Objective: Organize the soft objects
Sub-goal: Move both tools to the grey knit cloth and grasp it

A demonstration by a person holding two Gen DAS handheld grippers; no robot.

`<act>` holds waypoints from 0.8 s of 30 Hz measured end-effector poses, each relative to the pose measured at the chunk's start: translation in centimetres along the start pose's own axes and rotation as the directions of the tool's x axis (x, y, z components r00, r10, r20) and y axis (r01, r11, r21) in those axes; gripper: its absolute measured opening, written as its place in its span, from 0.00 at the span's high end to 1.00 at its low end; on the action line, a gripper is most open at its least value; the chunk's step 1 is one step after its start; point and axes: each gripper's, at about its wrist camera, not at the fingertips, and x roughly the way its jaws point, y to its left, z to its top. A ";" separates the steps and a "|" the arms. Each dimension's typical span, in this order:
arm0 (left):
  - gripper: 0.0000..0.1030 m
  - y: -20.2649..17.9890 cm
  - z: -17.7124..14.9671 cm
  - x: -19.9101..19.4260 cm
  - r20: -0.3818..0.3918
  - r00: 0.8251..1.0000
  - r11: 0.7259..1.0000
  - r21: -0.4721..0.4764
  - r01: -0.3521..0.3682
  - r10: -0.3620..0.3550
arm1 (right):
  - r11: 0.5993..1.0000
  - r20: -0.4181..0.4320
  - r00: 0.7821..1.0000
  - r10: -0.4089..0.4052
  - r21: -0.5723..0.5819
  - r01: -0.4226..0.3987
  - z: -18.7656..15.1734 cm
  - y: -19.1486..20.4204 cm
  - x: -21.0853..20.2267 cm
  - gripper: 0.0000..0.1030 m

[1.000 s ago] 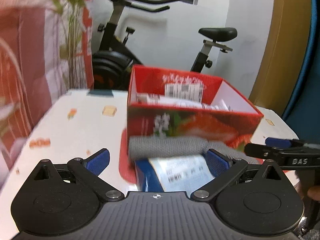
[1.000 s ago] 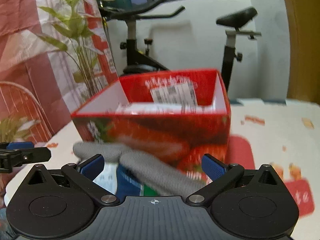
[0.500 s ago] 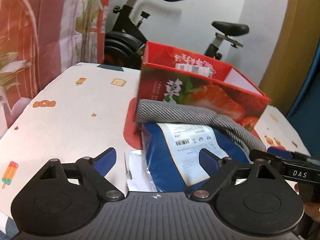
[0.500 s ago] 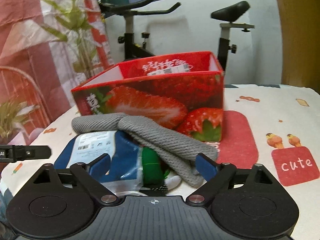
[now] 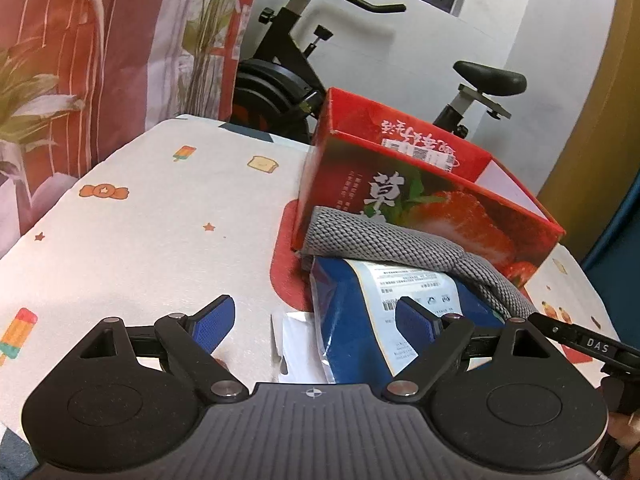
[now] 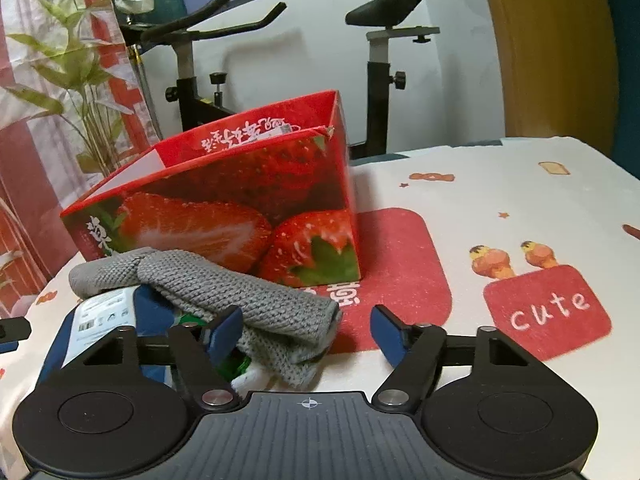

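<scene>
A grey knitted cloth [image 5: 400,244] lies draped over a blue packet [image 5: 360,320] with a white label, right in front of the red strawberry box [image 5: 420,208]. My left gripper [image 5: 314,320] is open. The packet's near edge is between its pads; the left pad is over bare tablecloth. My right gripper [image 6: 307,334] has its jaws closing, with the end of the grey cloth [image 6: 260,300] between them. The right pad is still apart from the cloth. The blue packet [image 6: 148,308] sits left of that, with something green [image 6: 236,364] under the cloth.
The red box [image 6: 240,208] is open-topped with labelled packets inside. A clear plastic sheet [image 5: 296,344] lies beside the packet. The printed tablecloth [image 5: 160,220] spreads out to the left and also to the right [image 6: 520,208]. An exercise bike [image 5: 288,80] and a plant [image 6: 80,80] stand behind the table.
Both grippers have come down toward the pile in front of the box. The right jaws have narrowed around the end of the grey cloth. The left jaws closed in slightly.
</scene>
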 end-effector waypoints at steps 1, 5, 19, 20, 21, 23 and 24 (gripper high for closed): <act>0.14 0.0 0.1 0.1 -0.001 1.000 1.000 -0.005 -0.002 0.002 | 1.000 -0.002 1.000 0.007 -0.005 -0.007 0.1 0.0 0.4 0.43; 0.14 0.3 0.2 0.6 -0.003 1.000 1.000 -0.025 0.009 -0.009 | 0.998 -0.021 0.998 0.055 -0.040 -0.056 0.5 0.1 1.9 0.53; 0.23 0.6 2.9 4.0 -0.028 0.998 0.994 -0.098 0.054 -0.057 | 0.990 -0.032 0.994 0.100 -0.092 -0.103 -0.6 -0.5 3.3 0.60; 0.23 0.7 3.2 4.4 -0.026 0.998 0.992 -0.115 0.055 -0.059 | 0.990 -0.030 0.995 0.096 -0.103 -0.099 -0.7 -0.3 3.3 0.60; 0.23 0.7 3.4 4.8 -0.023 0.998 0.989 -0.134 0.059 -0.063 | 0.989 -0.029 0.995 0.093 -0.114 -0.096 -0.7 -0.1 3.3 0.61; 0.23 0.6 3.9 5.7 -0.020 0.997 0.985 -0.152 0.075 -0.079 | 0.986 -0.033 0.995 0.093 -0.133 -0.097 -0.8 0.2 3.4 0.61; 0.23 0.4 4.1 6.2 -0.020 0.997 0.986 -0.149 0.076 -0.080 | 0.986 -0.033 0.995 0.094 -0.136 -0.098 -0.8 0.2 3.4 0.61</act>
